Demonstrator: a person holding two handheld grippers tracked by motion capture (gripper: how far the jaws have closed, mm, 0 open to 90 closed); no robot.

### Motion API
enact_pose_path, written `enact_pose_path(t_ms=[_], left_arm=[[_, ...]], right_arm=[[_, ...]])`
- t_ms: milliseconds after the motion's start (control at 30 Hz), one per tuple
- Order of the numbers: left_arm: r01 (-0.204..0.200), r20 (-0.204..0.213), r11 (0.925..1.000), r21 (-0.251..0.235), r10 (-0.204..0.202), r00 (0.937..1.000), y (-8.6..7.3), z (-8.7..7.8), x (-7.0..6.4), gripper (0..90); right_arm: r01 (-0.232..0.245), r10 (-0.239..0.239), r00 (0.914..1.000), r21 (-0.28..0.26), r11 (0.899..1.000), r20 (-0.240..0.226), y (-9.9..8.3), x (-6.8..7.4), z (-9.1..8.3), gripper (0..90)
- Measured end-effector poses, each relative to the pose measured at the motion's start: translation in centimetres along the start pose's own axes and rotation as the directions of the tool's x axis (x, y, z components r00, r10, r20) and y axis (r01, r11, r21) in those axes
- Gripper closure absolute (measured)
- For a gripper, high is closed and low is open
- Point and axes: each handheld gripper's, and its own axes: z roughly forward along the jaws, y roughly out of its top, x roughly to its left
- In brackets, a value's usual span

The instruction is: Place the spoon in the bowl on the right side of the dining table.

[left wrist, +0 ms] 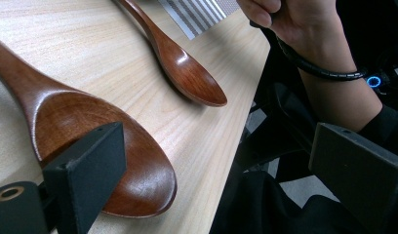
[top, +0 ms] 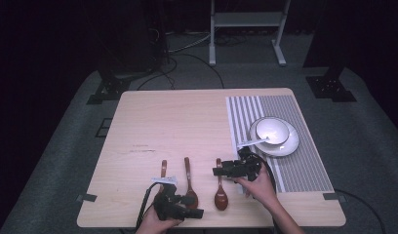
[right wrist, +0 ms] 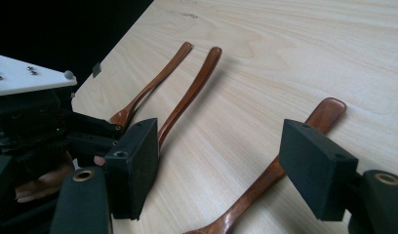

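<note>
Three brown wooden spoons lie side by side near the table's front edge: a left spoon [top: 163,168], a middle spoon [top: 188,179] and a right spoon [top: 220,191]. My left gripper [top: 191,207] is open at the front edge, one jaw low over the middle spoon's bowl [left wrist: 97,141] and the other past the table edge. The right spoon [left wrist: 187,73] lies beyond it. My right gripper [top: 217,170] is open and points left, its jaws on either side of the right spoon's handle [right wrist: 289,161] without closing on it. The left gripper hides the left spoon's bowl.
A striped placemat [top: 304,165] covers the table's right side. On it stands a white plate [top: 290,144] with a white bowl [top: 271,129], and a white utensil handle [top: 249,142] sticks out left. Bare wood [top: 168,122] lies behind the spoons.
</note>
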Motion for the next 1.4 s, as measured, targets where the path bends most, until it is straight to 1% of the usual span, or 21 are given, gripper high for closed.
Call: enact_pose_path(t_ms=[167, 367, 600, 967, 1067, 1100, 1300, 1333, 1367, 1400], left_arm=[[0.0, 0.004, 1.0, 0.003, 0.0, 1.0, 0.0, -0.1, 0.1, 5.3], [-0.007, 0.005, 0.9999, 0.011, 0.007, 1.0, -0.1, -0.2, 0.0, 5.3], [-0.012, 0.008, 0.9998, 0.016, 0.012, 0.9999, -0.1, -0.3, 0.1, 5.3], [-0.021, 0.021, 0.9992, 0.036, 0.02, 0.9996, -0.1, -0.5, 0.2, 5.3], [-0.022, 0.022, 0.999, 0.039, 0.021, 0.9995, -0.1, -0.5, 0.2, 5.3], [-0.025, 0.023, 0.9989, 0.04, 0.024, 0.9995, -0.1, -0.5, 0.2, 5.3], [-0.025, 0.027, 0.9988, 0.041, 0.024, 0.9994, 0.0, -0.6, 0.2, 5.3], [-0.026, 0.027, 0.9988, 0.042, 0.025, 0.9993, 0.0, -0.6, 0.2, 5.3], [-0.027, 0.027, 0.9987, 0.043, 0.026, 0.9993, 0.0, -0.6, 0.2, 5.3], [-0.028, 0.027, 0.9987, 0.044, 0.026, 0.9993, 0.0, -0.6, 0.2, 5.3]], right_arm=[[-0.003, 0.003, 1.0, 0.017, 1.0, -0.003, 0.4, 0.1, 0.9, 30.4], [0.005, -0.005, 1.0, 0.043, 0.999, -0.001, 1.2, 0.5, 2.1, 31.4], [-0.007, 0.007, 1.0, 0.067, 0.998, -0.006, 1.9, 0.5, 3.5, 31.7], [0.003, -0.003, 1.0, 0.108, 0.994, -0.004, 3.0, 0.9, 6.0, 31.8], [0.004, -0.003, 1.0, 0.115, 0.993, -0.002, 3.1, 0.9, 6.3, 31.9], [-0.001, 0.002, 1.0, 0.123, 0.992, -0.003, 3.3, 0.9, 6.8, 32.3], [-0.01, 0.01, 0.9999, 0.138, 0.99, -0.001, 3.8, 0.8, 8.1, 32.8], [-0.01, 0.01, 0.9999, 0.138, 0.99, -0.001, 3.8, 0.8, 8.1, 32.8], [-0.008, 0.007, 1.0, 0.147, 0.989, 0.005, 4.0, 0.8, 8.6, 33.3], [-0.009, 0.008, 0.9999, 0.15, 0.989, 0.007, 4.0, 0.8, 8.7, 33.4]])
